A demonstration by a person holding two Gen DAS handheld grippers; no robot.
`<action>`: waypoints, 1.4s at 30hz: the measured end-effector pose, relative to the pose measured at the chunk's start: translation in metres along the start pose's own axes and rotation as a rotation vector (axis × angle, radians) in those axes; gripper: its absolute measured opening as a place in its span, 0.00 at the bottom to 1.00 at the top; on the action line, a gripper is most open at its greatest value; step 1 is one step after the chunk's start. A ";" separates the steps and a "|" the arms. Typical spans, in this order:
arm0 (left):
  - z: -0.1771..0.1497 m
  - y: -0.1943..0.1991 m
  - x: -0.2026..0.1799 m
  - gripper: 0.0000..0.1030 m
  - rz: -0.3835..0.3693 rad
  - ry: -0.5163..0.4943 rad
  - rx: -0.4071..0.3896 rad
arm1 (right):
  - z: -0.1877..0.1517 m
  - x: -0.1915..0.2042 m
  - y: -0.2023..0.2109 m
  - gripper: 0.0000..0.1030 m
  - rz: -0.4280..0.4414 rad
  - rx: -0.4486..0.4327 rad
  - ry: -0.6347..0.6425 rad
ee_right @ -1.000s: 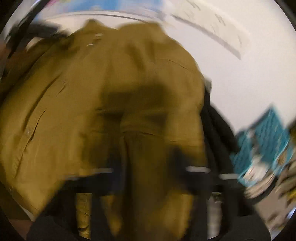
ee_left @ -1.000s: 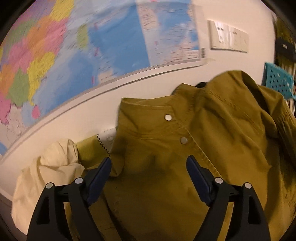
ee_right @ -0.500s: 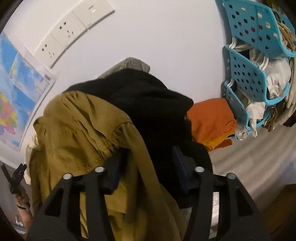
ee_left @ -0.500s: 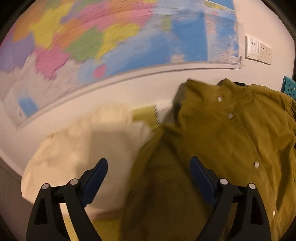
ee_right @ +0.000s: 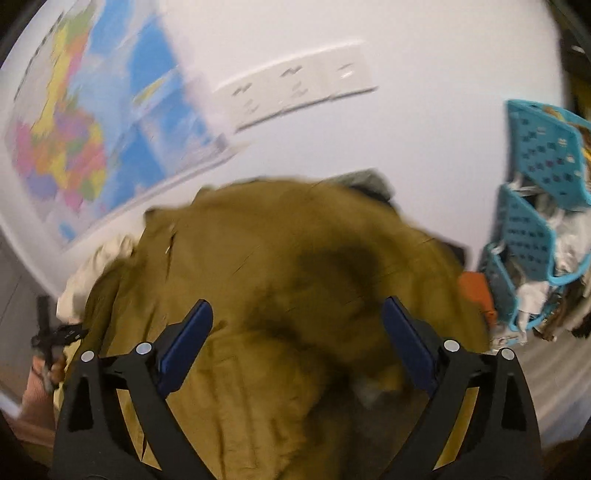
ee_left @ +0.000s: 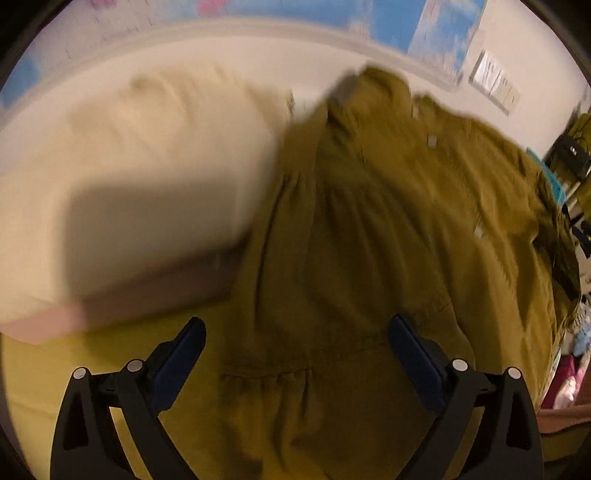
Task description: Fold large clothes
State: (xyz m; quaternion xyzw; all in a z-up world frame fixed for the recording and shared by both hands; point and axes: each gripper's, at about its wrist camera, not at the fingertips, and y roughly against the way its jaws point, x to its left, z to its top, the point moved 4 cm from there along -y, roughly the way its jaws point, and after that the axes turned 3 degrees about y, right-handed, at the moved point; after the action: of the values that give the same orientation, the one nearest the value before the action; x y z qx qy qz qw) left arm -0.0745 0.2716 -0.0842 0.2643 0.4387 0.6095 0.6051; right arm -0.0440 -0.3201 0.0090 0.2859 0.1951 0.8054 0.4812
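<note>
Under the wall map (ee_right: 99, 122), olive jacket (ee_left: 388, 240) lies heaped over a pile of other clothes, cream garment (ee_left: 140, 177) just beside it on its left. Left claw (ee_left: 297, 345) hangs above the jacket's gathered hem, jaws just opened wide, nothing pinched. Right claw (ee_right: 297, 325) over the jacket's far side, jaws also just sprung apart, cloth below, not gripped. Teal baskets (ee_right: 535, 206) w/ laundry off to the right. Both views blurred.

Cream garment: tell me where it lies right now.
In the left wrist view the cream garment lies left of the olive jacket, below the wall map; the right wrist view shows it beyond the jacket's left edge.
</note>
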 end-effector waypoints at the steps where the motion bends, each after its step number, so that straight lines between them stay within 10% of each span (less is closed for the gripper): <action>1: 0.000 -0.002 -0.002 0.77 -0.020 -0.004 0.001 | -0.001 0.007 -0.005 0.89 0.012 0.011 0.008; 2: 0.000 -0.001 -0.007 0.66 -0.058 -0.013 -0.010 | -0.005 0.014 -0.013 0.89 0.036 0.028 0.012; 4: 0.006 0.008 -0.013 0.05 -0.028 -0.026 -0.051 | -0.008 0.023 -0.023 0.89 0.058 0.047 0.012; 13: 0.085 0.162 -0.001 0.04 0.273 0.016 -0.495 | -0.006 0.064 -0.033 0.89 0.105 0.060 0.070; 17: 0.100 0.139 0.041 0.06 0.480 0.100 -0.417 | -0.016 0.068 -0.046 0.89 0.103 0.105 0.074; 22: 0.075 0.060 0.058 0.45 0.817 0.036 -0.225 | -0.035 0.057 -0.058 0.89 0.075 0.169 0.057; 26: 0.049 0.095 0.040 0.74 0.630 0.073 -0.386 | -0.053 0.044 -0.040 0.90 0.065 0.188 0.046; 31: 0.000 0.139 -0.021 0.86 0.295 -0.031 -0.514 | -0.088 0.027 -0.018 0.91 0.072 0.247 0.035; 34: -0.034 0.137 -0.056 0.89 0.094 -0.098 -0.470 | -0.109 0.027 -0.007 0.90 0.077 0.272 0.062; 42: -0.097 0.058 -0.085 0.90 -0.078 -0.089 -0.163 | -0.106 0.003 0.016 0.90 0.016 0.156 0.046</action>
State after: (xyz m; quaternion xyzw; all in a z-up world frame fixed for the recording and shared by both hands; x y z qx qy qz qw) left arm -0.1755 0.1751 -0.0623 0.2237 0.3705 0.6068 0.6668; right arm -0.1249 -0.3291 -0.0616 0.3057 0.2658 0.7980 0.4463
